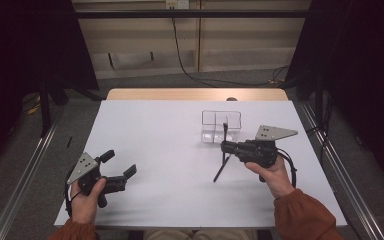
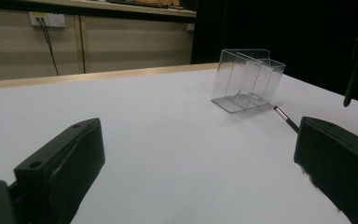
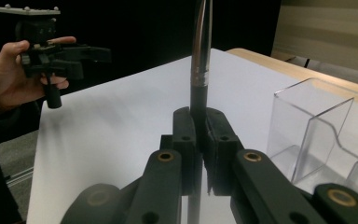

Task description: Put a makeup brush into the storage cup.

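Note:
My right gripper [image 1: 226,146] is shut on a thin dark pen [image 1: 220,167] over the right half of the white table [image 1: 170,150]. The pen runs steeply through the jaws, its lower end near the tabletop. In the right gripper view the pads [image 3: 186,128] clamp the pen [image 3: 200,56], which rises straight above them. A clear plastic divided box [image 1: 221,125] stands just behind this gripper. My left gripper [image 1: 120,164] is open near the front left with nothing between its jaws. From the left gripper view, the box [image 2: 247,79] and the pen's tip [image 2: 285,117] lie ahead to the right.
The table's wooden far edge [image 1: 195,94] borders a wall with cables. Metal rails [image 1: 25,175] run along both sides of the table. In the right gripper view the other hand holds the left gripper [image 3: 93,53] beyond the table's left edge.

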Demonstrator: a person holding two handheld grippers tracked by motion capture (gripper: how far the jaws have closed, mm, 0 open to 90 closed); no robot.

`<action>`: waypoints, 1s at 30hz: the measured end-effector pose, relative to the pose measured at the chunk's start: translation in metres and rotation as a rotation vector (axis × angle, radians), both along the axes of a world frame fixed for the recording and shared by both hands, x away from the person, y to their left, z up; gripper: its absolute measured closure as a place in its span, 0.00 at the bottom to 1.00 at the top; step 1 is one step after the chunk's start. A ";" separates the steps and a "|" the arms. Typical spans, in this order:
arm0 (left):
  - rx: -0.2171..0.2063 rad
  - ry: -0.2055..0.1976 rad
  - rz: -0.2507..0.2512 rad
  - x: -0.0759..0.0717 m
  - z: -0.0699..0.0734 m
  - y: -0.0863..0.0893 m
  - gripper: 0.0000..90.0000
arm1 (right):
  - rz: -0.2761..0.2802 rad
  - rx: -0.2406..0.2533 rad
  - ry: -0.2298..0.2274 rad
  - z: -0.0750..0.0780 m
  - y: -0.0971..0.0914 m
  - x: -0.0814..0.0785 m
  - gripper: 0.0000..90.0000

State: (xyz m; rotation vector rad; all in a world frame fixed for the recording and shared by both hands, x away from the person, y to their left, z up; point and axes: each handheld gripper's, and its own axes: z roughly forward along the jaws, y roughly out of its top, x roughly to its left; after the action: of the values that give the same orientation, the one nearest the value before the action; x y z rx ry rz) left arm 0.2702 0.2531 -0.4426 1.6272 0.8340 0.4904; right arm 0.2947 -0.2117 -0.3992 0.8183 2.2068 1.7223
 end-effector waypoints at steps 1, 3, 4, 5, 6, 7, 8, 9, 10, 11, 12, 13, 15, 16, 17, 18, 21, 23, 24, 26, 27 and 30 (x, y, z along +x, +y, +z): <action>0.001 0.000 -0.003 0.000 0.000 0.000 0.02 | -0.004 0.002 0.000 0.001 0.001 0.002 0.93; 0.007 0.002 -0.009 0.000 0.000 -0.001 0.02 | -0.010 0.006 -0.003 0.003 0.001 0.006 0.93; 0.001 0.003 -0.008 0.000 0.000 -0.001 0.02 | -0.011 0.004 -0.001 0.003 0.001 0.008 0.93; -0.004 0.001 -0.008 0.000 0.000 0.000 0.02 | -0.015 0.000 0.000 0.004 0.001 0.010 0.93; -0.005 0.001 -0.007 -0.001 0.001 0.001 0.02 | -0.018 0.000 0.002 0.005 0.001 0.012 0.93; -0.008 -0.003 -0.007 -0.001 0.002 0.001 0.02 | -0.022 0.006 0.004 0.006 0.000 0.014 0.93; -0.005 -0.008 -0.010 -0.001 0.003 0.003 0.02 | -0.029 0.013 0.004 0.008 -0.001 0.015 0.93; -0.011 -0.007 -0.009 -0.002 0.003 0.003 0.02 | -0.032 0.014 0.000 0.009 -0.002 0.016 0.93; -0.010 -0.010 -0.009 -0.002 0.003 0.003 0.02 | -0.035 0.014 -0.004 0.011 -0.002 0.017 0.93; -0.009 -0.008 -0.007 -0.002 0.003 0.003 0.02 | -0.039 0.010 -0.004 0.013 -0.003 0.019 0.93; -0.010 -0.006 -0.006 -0.002 0.003 0.003 0.02 | -0.042 0.003 -0.008 0.015 -0.003 0.021 0.93; -0.006 -0.009 -0.007 -0.001 0.003 0.003 0.02 | -0.046 0.002 -0.011 0.017 -0.003 0.023 0.93; -0.003 -0.008 -0.010 -0.001 0.003 0.003 0.02 | -0.052 0.003 -0.020 0.022 -0.002 0.028 0.93; 0.000 -0.009 -0.011 -0.001 0.002 0.003 0.02 | -0.054 0.002 -0.028 0.024 -0.002 0.030 0.93; 0.000 -0.007 -0.011 -0.001 0.002 0.002 0.02 | -0.056 0.003 -0.030 0.026 -0.001 0.033 0.93; 0.001 -0.006 -0.010 -0.001 0.002 0.002 0.02 | -0.058 0.002 -0.035 0.028 0.000 0.036 0.93; 0.007 -0.004 -0.013 -0.001 0.002 0.002 0.02 | -0.068 -0.005 -0.039 0.033 0.003 0.044 0.93; 0.009 -0.003 -0.015 -0.001 0.001 0.002 0.02 | -0.073 -0.005 -0.044 0.035 0.004 0.049 0.93; 0.009 -0.004 -0.015 -0.001 0.001 0.002 0.02 | -0.075 -0.008 -0.046 0.037 0.005 0.052 0.93; 0.010 0.000 -0.012 0.000 0.001 0.001 0.02 | -0.082 -0.013 -0.051 0.040 0.007 0.056 0.93; 0.013 0.000 -0.013 0.000 0.001 0.001 0.02 | -0.085 -0.014 -0.055 0.042 0.007 0.059 0.93; 0.015 -0.002 -0.021 0.000 0.001 0.001 0.02 | -0.089 -0.010 -0.059 0.047 0.010 0.066 0.93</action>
State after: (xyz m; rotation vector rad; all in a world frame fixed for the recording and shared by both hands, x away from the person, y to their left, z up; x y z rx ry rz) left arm 0.2700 0.2543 -0.4415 1.6469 0.8130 0.4844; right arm 0.3608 -0.2013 -0.3521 0.8390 2.1056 1.6712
